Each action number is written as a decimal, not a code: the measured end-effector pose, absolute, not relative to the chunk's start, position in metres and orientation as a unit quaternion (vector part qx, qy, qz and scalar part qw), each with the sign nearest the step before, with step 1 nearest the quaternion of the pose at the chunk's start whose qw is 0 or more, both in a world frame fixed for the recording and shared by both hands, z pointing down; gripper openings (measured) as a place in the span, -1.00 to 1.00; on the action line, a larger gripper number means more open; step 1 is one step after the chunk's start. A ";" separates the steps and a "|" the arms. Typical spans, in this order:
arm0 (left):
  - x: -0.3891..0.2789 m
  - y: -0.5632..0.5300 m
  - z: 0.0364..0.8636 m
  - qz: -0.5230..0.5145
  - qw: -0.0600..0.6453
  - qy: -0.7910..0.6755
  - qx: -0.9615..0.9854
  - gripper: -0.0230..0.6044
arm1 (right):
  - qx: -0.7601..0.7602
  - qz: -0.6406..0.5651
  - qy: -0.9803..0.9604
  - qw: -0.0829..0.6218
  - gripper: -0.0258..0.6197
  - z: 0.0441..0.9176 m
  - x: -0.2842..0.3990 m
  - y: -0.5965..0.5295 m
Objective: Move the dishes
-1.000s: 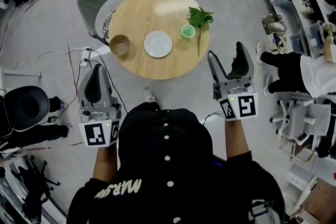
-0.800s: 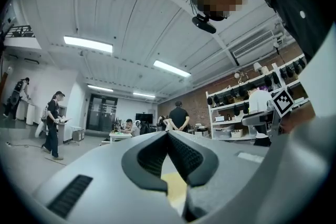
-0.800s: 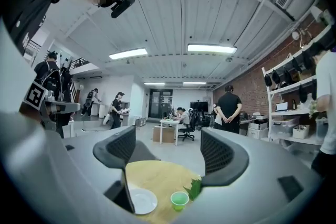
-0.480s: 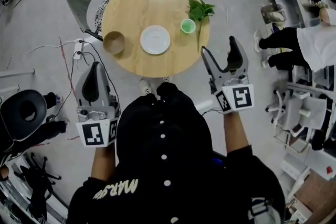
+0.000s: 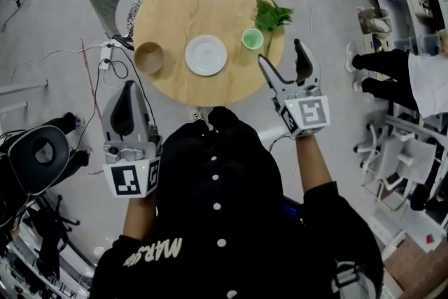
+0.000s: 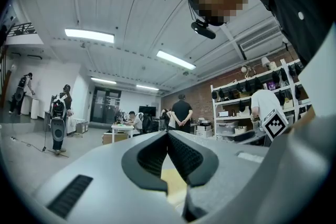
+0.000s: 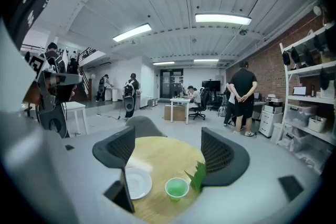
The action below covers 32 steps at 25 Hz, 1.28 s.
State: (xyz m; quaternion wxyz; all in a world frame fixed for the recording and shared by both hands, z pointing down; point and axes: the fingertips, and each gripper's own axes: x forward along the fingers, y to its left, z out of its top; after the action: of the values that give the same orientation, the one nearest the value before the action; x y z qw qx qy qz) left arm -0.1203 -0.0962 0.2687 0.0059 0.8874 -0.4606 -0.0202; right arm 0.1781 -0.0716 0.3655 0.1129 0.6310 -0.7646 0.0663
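left gripper (image 5: pixel 129 89): jaws together, lower left | right gripper (image 5: pixel 282 55): jaws apart, near table (image 5: pixel 203 3) edge | plate (image 5: pixel 206 54), cup (image 5: pixel 252 39), bowl (image 5: pixel 148 57) on table

White plate (image 5: pixel 206 54); green cup (image 5: pixel 252 39); tan bowl (image 5: pixel 148 57).

My black short-sleeved top (image 5: pixel 231 234) shows a row of white buttons and pale lettering. My grey left gripper (image 5: pixel 129 86) and right gripper (image 5: pixel 281 54) each carry a black-and-white marker cube (image 5: pixel 131 178).
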 end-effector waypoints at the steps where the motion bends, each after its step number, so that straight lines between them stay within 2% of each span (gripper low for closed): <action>1: -0.116 -0.098 0.270 -0.019 0.007 -0.461 0.887 -0.92 | 0.627 0.072 -0.766 0.120 0.27 0.376 0.181 -0.076; 18: -0.083 -0.112 0.313 0.041 0.039 -0.471 0.880 -0.92 | 0.561 0.190 -0.762 0.260 0.32 0.576 0.202 -0.134; 32: -0.070 -0.118 0.326 0.038 0.057 -0.477 0.876 -0.92 | 0.545 0.222 -0.742 0.320 0.29 0.637 0.205 -0.144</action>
State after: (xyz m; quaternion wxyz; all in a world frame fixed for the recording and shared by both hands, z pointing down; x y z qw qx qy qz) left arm -0.0703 -0.1179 0.3259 0.0572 0.8761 -0.4772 0.0383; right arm 0.2051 -0.1444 0.6365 0.3202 0.5452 -0.7422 0.2219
